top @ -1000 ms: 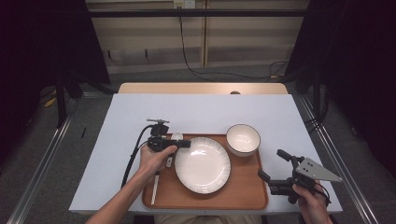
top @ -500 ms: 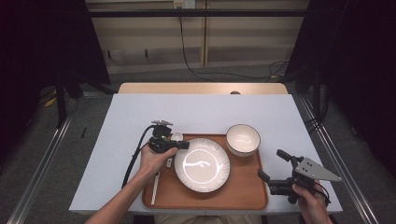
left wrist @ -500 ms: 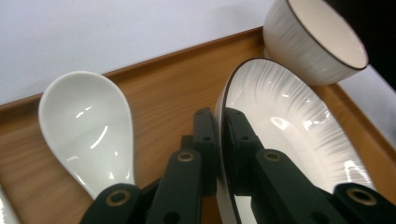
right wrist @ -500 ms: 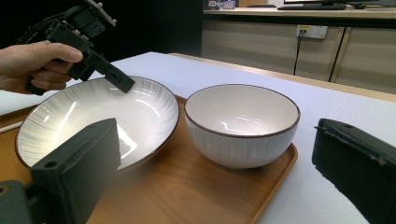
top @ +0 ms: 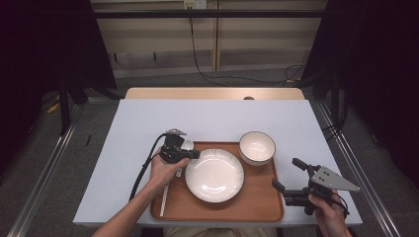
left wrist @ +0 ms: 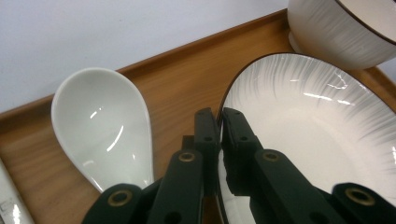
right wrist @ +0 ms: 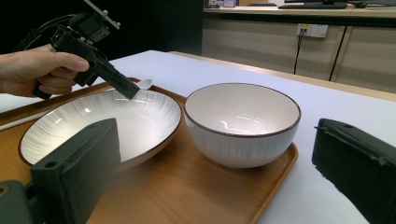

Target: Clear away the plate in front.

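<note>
- The left tool is seen clamped on the rim of the ribbed white plate, one jaw inside the rim and one outside, at the plate's edge nearest the spoon.
- The plate is found lying flat in the middle of the wooden tray, so the step in hand is judged to be the taking of the plate, with the grip made and the lift not yet begun.
- For the next move, a straight rise is called for, and the plate must be kept level, since it is held at one edge only and could tip or slip from the jaws.
- Just beside the left tool, a white ceramic spoon is seen on the tray; it could be knocked if the plate is dragged sideways.
- A white bowl with a dark rim is set at the tray's far right corner, near the plate's edge, and is to be cleared on any swing that way.
- The right tool is held with jaws wide apart and nothing between them, near the tray's right edge over the pale surface.
</note>
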Demonstrator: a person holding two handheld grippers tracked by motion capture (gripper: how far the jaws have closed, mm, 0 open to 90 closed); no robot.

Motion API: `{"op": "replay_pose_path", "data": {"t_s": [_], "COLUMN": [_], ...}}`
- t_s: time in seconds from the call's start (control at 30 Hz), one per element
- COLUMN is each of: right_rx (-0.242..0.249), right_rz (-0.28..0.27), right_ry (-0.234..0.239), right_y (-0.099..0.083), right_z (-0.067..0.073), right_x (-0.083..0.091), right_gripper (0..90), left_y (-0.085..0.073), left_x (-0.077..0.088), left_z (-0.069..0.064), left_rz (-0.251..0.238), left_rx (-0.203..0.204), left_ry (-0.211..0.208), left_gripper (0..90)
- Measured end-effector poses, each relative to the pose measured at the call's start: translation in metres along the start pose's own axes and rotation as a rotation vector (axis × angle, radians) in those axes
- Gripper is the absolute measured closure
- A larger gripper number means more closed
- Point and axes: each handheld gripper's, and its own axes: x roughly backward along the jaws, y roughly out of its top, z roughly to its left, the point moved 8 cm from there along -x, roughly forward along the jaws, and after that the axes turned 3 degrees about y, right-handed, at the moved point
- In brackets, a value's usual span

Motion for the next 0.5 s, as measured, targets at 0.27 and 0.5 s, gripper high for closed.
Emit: {"op": "replay_pose_path", "data": {"t_s": [0.27,0.5], "right_rx": [0.002,0.004], "right_rz": [0.000,0.003], "right_ry": [0.004,0.001], "right_y": [-0.0002,-0.0004], "right_z": [0.0008,0.0000], "right_x": [-0.0004,0.0004], "right_gripper": [1.1,1.1], "left_y": [0.0010,0.0010], "left_x": [0.0005,-0.0013], "left_z": [-0.0013,-0.0045], "left_rz": [-0.016,-0.033], "left_rx": [-0.017,-0.081], "left_ry": [0.018,0.066], "left_gripper": [85.4,83.7]}}
